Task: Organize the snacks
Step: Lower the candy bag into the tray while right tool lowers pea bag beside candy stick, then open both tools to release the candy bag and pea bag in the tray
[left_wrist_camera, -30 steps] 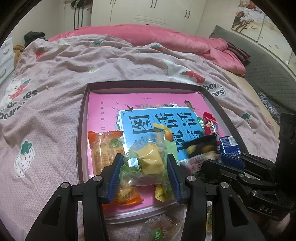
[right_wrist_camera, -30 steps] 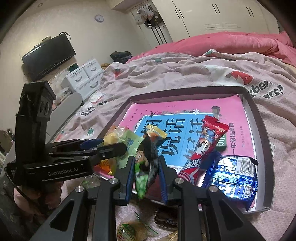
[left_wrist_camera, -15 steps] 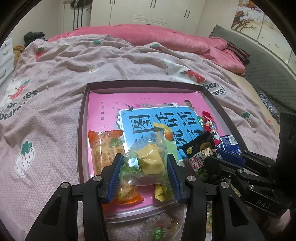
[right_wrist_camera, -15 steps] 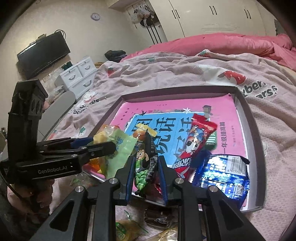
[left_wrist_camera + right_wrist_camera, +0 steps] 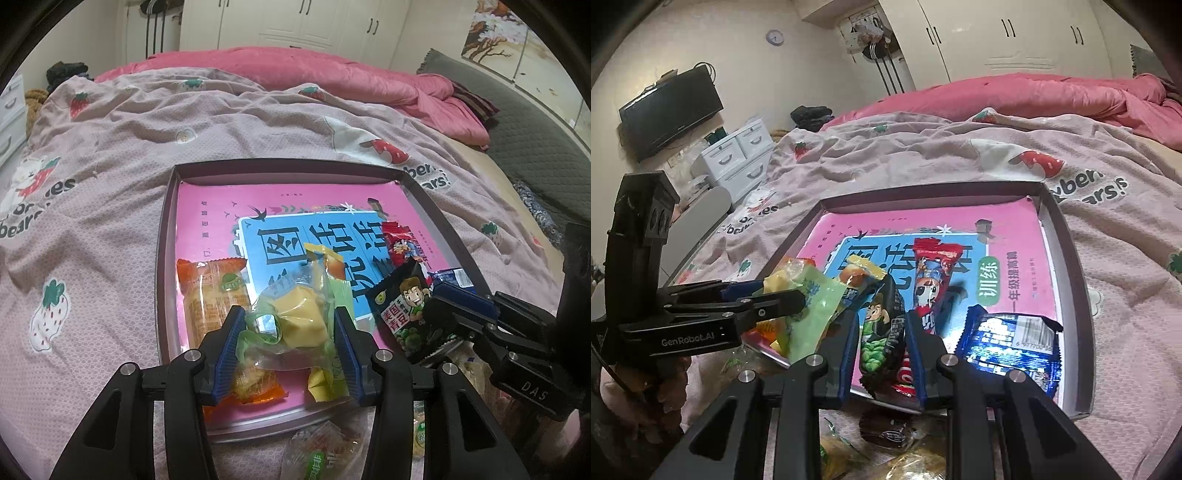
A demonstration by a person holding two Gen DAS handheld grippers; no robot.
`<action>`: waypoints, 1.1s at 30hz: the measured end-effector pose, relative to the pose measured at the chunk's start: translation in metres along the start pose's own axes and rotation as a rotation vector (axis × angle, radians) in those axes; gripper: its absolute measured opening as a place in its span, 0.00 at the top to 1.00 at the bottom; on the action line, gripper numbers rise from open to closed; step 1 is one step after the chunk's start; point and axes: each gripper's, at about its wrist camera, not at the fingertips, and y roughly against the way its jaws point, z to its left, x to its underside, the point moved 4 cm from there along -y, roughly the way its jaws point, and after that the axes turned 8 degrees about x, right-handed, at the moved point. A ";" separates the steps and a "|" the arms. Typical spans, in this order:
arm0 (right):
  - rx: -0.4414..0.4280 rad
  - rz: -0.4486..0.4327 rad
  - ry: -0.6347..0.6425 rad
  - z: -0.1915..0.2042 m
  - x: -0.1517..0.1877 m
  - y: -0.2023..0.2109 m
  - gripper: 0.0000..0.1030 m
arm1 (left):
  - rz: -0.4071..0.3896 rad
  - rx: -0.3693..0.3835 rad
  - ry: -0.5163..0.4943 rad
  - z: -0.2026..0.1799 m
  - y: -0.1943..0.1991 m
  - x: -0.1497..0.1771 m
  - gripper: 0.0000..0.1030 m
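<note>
A bed [image 5: 155, 122] under a strawberry-print cover carries a shallow tray [image 5: 167, 236] lined with a pink and blue booklet [image 5: 288, 236] — the flat floor onto which the snacks are evidently being gathered. Several already lie there side by side: an orange packet [image 5: 207, 288] by the left wall, a red tube-shaped packet [image 5: 932, 273] down the middle, a blue wrapper [image 5: 1012, 339] at the near right, which suggests a row is being built. The left gripper [image 5: 288, 332] hangs over the near edge with a clear-and-green bag of yellow pieces [image 5: 295, 317] between its jaws; they are beginning to part, though the pads touch the bag's sides, so this looks like the moment of letting it drop beside the orange packet. The right gripper [image 5: 882, 332] has its jaws nearly closed, pinching a black green-pea packet [image 5: 882, 321] upright over the tray's near rim — held by its thin edge, probably to lay it next. More wrapped snacks [image 5: 321, 454] wait on the cover, outside the tray.
</note>
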 end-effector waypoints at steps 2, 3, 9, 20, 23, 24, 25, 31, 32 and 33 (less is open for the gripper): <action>0.003 -0.004 0.000 0.000 -0.001 0.001 0.75 | 0.000 0.000 0.001 0.000 0.000 0.000 0.49; 0.006 -0.007 0.003 -0.001 0.000 0.002 0.75 | 0.000 0.001 0.002 0.000 0.000 0.000 0.49; 0.012 -0.009 0.014 0.000 0.000 0.005 0.75 | 0.003 0.005 0.005 0.000 0.002 0.000 0.49; 0.012 -0.012 0.015 0.001 -0.001 0.006 0.70 | 0.006 0.005 0.011 0.001 0.003 0.000 0.47; 0.013 -0.013 0.013 0.001 -0.002 0.007 0.70 | -0.001 0.010 0.011 0.001 0.005 -0.002 0.47; 0.013 -0.014 0.013 0.001 -0.002 0.007 0.70 | -0.003 0.010 0.011 0.001 0.006 -0.002 0.47; 0.014 -0.014 0.013 0.001 -0.002 0.007 0.70 | -0.005 0.009 0.009 0.000 0.007 -0.002 0.47; 0.014 -0.025 0.011 -0.001 -0.003 0.010 0.70 | -0.011 0.016 0.012 0.000 0.010 -0.003 0.42; 0.013 -0.028 0.010 -0.001 -0.003 0.011 0.70 | -0.012 0.016 0.011 0.000 0.011 -0.004 0.42; 0.014 -0.030 0.010 -0.001 -0.003 0.012 0.70 | -0.014 0.015 0.010 -0.001 0.011 -0.004 0.42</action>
